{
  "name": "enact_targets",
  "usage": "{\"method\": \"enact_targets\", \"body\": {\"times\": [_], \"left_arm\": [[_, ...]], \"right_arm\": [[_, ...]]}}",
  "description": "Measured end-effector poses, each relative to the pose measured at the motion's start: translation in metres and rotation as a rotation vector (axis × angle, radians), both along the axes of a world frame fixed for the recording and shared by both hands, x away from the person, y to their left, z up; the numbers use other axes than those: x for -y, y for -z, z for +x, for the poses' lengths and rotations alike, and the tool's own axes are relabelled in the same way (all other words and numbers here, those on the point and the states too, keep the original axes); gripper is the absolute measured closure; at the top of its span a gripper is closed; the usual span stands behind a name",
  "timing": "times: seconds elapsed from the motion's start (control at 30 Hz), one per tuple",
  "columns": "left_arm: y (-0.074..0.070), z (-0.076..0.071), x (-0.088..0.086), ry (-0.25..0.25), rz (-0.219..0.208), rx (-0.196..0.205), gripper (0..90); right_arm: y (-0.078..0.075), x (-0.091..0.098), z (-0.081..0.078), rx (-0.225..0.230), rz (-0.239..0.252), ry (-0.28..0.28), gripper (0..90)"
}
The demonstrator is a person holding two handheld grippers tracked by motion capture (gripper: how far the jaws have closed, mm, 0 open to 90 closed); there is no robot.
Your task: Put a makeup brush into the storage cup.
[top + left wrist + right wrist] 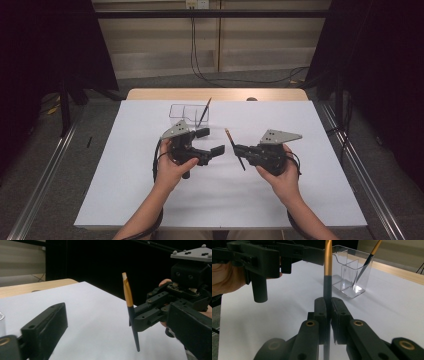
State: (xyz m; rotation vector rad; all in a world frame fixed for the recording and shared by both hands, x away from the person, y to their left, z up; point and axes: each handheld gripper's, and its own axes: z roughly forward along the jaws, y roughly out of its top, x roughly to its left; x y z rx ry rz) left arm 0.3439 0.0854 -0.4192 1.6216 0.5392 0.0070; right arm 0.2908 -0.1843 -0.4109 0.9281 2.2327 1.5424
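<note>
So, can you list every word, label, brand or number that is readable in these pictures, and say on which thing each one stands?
None: no word, label, brand, number or sign can be read in any view.
Paintbrush in the right tongs: plain gold and black handle, no print.
Clear holder with the second paintbrush: no label.
Grey plate on the right tongs: only studs and holes.
White table cover: blank.

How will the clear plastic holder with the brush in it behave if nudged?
The clear holder looks thin-walled and light, so it would probably slide on the smooth white table. The brush leaning high against one corner may make it tip that way.
</note>
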Motion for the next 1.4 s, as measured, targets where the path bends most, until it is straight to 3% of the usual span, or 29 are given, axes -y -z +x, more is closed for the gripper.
{"method": "enact_targets", "body": {"times": [0.1,0.23,0.4,0.83,1.2,1.4], "left_arm": [[0.000,0.000,0.003,0.006,0.009,0.011,9.7],[-0.001,0.001,0.006,0.018,-0.015,0.010,17.5],[-0.002,0.001,0.009,0.052,-0.045,-0.016,29.0],[0.000,0.003,0.013,0.068,-0.058,-0.068,52.6],[0.003,0.003,0.015,0.075,-0.079,-0.068,75.1],[0.002,0.002,0.017,0.088,-0.083,-0.077,83.1]], "right_arm": [[0.000,0.000,0.000,0.003,0.003,0.002,83.5],[-0.001,0.001,0.000,0.003,0.006,0.000,83.4],[0.000,0.001,0.000,0.000,0.005,-0.001,83.4],[0.000,-0.002,0.000,0.004,0.005,-0.011,83.5],[-0.002,-0.004,0.000,0.009,0.018,-0.014,83.4],[-0.003,-0.006,0.000,0.012,0.023,-0.014,83.4]]}}
